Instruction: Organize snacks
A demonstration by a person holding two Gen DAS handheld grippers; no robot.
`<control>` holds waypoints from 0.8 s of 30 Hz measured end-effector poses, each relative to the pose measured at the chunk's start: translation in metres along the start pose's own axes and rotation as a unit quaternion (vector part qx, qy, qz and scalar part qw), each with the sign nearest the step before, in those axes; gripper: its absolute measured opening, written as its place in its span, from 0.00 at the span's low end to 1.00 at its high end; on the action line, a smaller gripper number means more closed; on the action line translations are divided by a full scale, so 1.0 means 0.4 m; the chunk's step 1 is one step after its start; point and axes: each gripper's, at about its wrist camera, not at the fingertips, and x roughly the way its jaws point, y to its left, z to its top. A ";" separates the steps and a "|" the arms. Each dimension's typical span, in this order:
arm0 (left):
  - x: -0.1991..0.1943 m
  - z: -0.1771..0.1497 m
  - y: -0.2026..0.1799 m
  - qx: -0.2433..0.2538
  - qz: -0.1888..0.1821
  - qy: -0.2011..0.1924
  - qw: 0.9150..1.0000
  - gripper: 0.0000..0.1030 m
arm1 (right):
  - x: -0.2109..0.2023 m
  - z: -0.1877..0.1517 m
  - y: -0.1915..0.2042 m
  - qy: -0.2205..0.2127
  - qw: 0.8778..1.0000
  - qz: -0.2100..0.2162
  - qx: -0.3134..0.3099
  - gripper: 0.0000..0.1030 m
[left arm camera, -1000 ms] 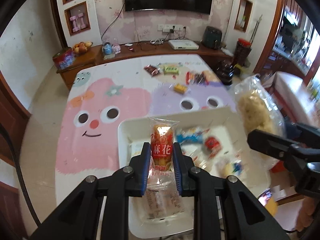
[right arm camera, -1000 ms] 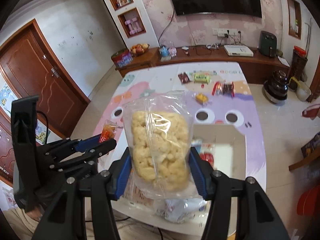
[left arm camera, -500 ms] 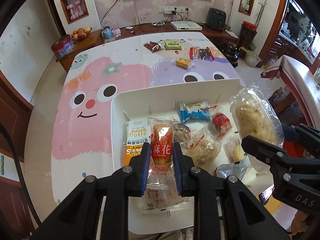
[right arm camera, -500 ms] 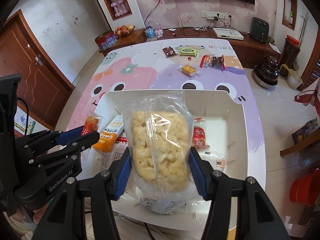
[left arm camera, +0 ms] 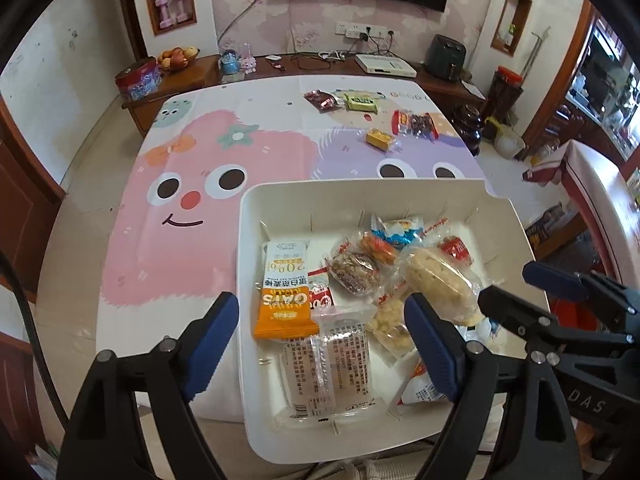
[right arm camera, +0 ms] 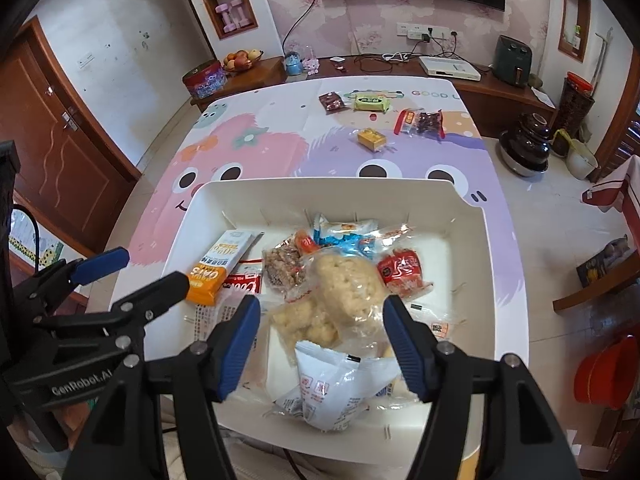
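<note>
My left gripper (left arm camera: 318, 320) hangs over the near left part of the white bin (left arm camera: 360, 188), jaws opening wide with nothing held. The red twisted-dough packet (left arm camera: 376, 246) lies loose among the snacks in the bin. My right gripper (right arm camera: 322, 320) is beside it on the right, jaws opening. The clear bag of pale puffed pieces (right arm camera: 344, 284) rests in the bin just ahead of the right fingertips, and the pads do not press it. An orange oats packet (left arm camera: 284, 308) and a long clear packet (left arm camera: 328, 364) lie under the left gripper.
Several loose snacks lie at the table's far end: a dark red packet (left arm camera: 320, 100), a green one (left arm camera: 362, 103), a yellow one (left arm camera: 380, 138) and a red-and-dark one (left arm camera: 414, 122). The cartoon tablecloth (left arm camera: 192, 200) lies left of the bin. A wooden bench stands behind the table.
Both grippers came down over the bin. The left one let go of the red packet and spread wide. The right one released the puffed bag, which now lies in the bin.
</note>
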 end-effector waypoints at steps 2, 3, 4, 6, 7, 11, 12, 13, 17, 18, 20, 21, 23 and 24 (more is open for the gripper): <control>-0.006 0.000 0.004 -0.004 0.004 -0.007 1.000 0.82 | 0.002 0.001 0.003 -0.002 1.000 0.000 -0.003 0.62; -0.007 0.002 0.003 -0.005 0.008 -0.009 1.000 0.82 | 0.002 0.000 0.003 -0.003 1.000 0.002 -0.004 0.62; -0.005 0.003 0.004 -0.005 0.013 -0.008 1.000 0.82 | 0.003 0.000 0.002 -0.004 1.000 0.005 -0.005 0.62; 0.000 0.005 0.001 -0.003 0.020 -0.007 1.000 0.82 | 0.007 0.002 0.002 -0.004 1.000 0.010 -0.007 0.62; 0.002 0.006 -0.002 -0.002 0.022 -0.006 1.000 0.82 | 0.009 0.003 0.002 -0.003 1.000 0.012 -0.008 0.62; 0.017 0.013 -0.008 0.005 0.029 0.003 1.000 0.84 | 0.020 0.009 0.000 0.000 1.000 0.018 -0.008 0.62; 0.018 0.015 -0.008 0.006 0.030 0.002 1.000 0.84 | 0.024 0.012 -0.004 0.002 1.000 0.022 -0.006 0.62; 0.018 0.016 -0.009 0.006 0.031 0.001 1.000 0.84 | 0.027 0.014 -0.006 0.003 1.000 0.026 -0.004 0.62; 0.030 0.024 -0.010 0.009 0.035 0.002 0.999 0.84 | 0.042 0.021 -0.013 0.009 0.999 0.031 0.000 0.62; 0.033 0.026 -0.011 0.009 0.036 0.003 0.999 0.84 | 0.046 0.022 -0.015 0.010 0.999 0.033 0.001 0.62; 0.036 0.031 -0.015 0.014 0.043 0.001 0.999 0.84 | 0.051 0.023 -0.018 0.012 0.999 0.034 0.003 0.62; 0.035 0.031 -0.018 0.017 0.048 -0.001 0.999 0.84 | 0.054 0.025 -0.019 0.013 0.999 0.035 0.004 0.62; 0.036 0.037 -0.023 0.024 0.059 -0.002 0.998 0.84 | 0.059 0.030 -0.021 0.013 0.999 0.035 0.003 0.62; 0.039 0.040 -0.026 0.026 0.062 -0.002 0.998 0.84 | 0.059 0.031 -0.021 0.012 0.999 0.034 0.003 0.62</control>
